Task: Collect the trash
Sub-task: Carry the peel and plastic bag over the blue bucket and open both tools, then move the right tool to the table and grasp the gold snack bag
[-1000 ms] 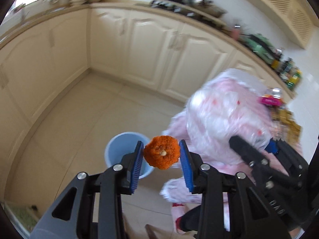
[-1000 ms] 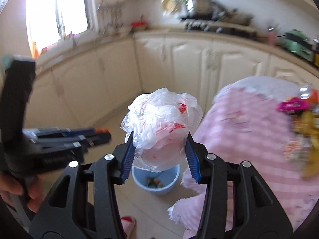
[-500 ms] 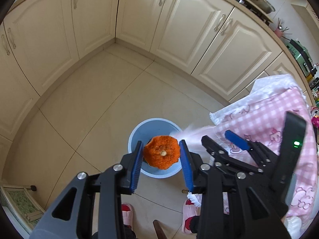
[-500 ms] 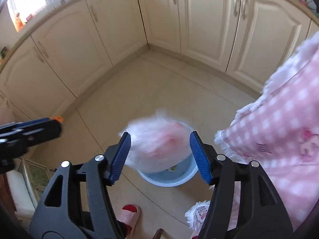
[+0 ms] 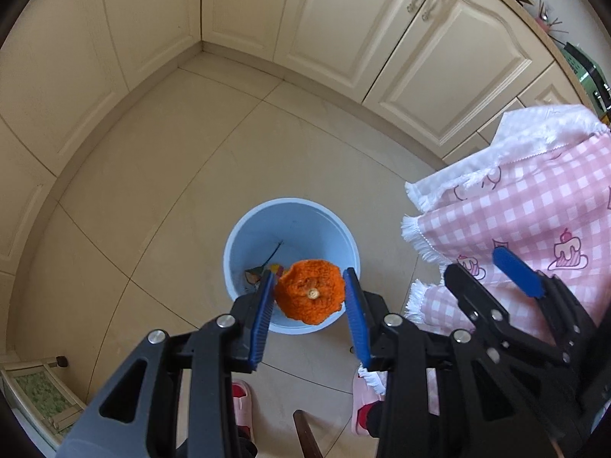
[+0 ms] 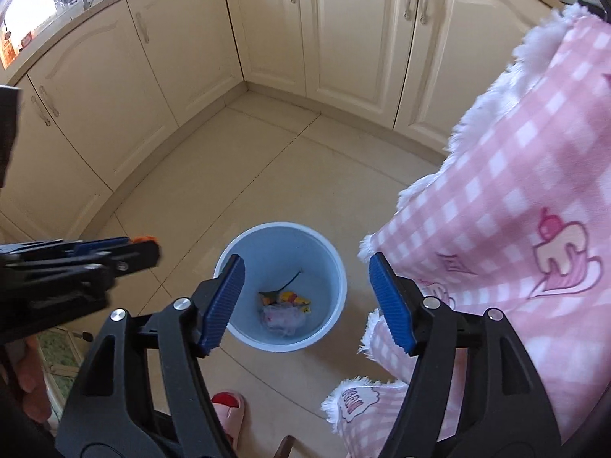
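My left gripper (image 5: 309, 297) is clamped on an orange peel (image 5: 308, 297) at lower centre of its view, right over the blue bin (image 5: 244, 240) on the tiled floor. My right gripper (image 6: 307, 299) hangs above the same bin (image 6: 332, 252) with fingers spread wide apart and nothing between them; a crumpled plastic bag (image 6: 282, 318) lies at the bin's bottom among scraps, with the pink checked tablecloth (image 6: 508, 198) at right.

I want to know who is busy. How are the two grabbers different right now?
The left gripper is shut on the orange peel; the right gripper is open and empty. Both hang above the blue bin, where the plastic bag already lies.
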Motion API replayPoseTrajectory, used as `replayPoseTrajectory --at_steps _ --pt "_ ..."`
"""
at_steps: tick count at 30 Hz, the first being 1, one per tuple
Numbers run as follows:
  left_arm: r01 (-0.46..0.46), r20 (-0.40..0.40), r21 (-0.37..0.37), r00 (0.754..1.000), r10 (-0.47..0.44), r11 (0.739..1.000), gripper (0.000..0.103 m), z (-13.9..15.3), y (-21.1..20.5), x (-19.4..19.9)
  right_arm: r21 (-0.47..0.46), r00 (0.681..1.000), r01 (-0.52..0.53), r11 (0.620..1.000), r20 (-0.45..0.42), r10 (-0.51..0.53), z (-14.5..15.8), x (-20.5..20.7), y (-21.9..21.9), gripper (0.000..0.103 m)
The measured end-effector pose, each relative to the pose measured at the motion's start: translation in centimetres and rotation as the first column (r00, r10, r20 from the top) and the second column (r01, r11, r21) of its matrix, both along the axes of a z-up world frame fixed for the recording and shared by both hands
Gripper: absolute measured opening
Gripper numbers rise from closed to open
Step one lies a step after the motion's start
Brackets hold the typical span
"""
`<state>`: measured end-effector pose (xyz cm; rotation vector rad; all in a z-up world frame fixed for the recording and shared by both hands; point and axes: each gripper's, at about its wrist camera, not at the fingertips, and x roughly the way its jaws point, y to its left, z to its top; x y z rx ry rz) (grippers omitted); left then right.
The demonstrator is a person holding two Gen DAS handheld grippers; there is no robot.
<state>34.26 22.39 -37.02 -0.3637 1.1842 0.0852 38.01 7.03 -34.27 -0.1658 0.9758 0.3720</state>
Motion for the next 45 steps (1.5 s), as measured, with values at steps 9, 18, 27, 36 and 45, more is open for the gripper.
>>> replayPoseTrajectory --at_steps 9,18,27,36,45 --pt "0.02 0.051 0.004 0.999 -0.02 1.0 0.042 1.8 -1.2 1.6 0.07 0.998 0.046 0.996 0.042 -0.049 1.6 0.1 -1.9 0.07" --pt "-0.017 0.105 0.029 0.994 0.014 0.999 0.063 4.7 -0.9 -0.1 0.1 0.998 0.043 0.994 0.045 -0.048 3.8 -1.4 -2.3 0.071" --pt "-0.064 0.2 0.079 0.979 0.047 0.995 0.063 10.6 -0.5 -6.8 0.152 0.995 -0.023 0.988 0.102 0.007 8.6 -5.5 -2.1 0.071" --pt "-0.071 0.405 0.106 0.914 0.022 0.992 0.066 20.4 -3.8 -13.5 0.159 0.949 -0.061 0.985 0.314 0.008 17.4 -13.0 -4.5 0.075" --pt "0.174 0.469 0.093 0.861 -0.197 0.98 0.069 24.9 -15.5 -14.5 0.21 0.853 0.202 0.957 0.443 -0.277 23.2 -17.4 -20.8 0.079"
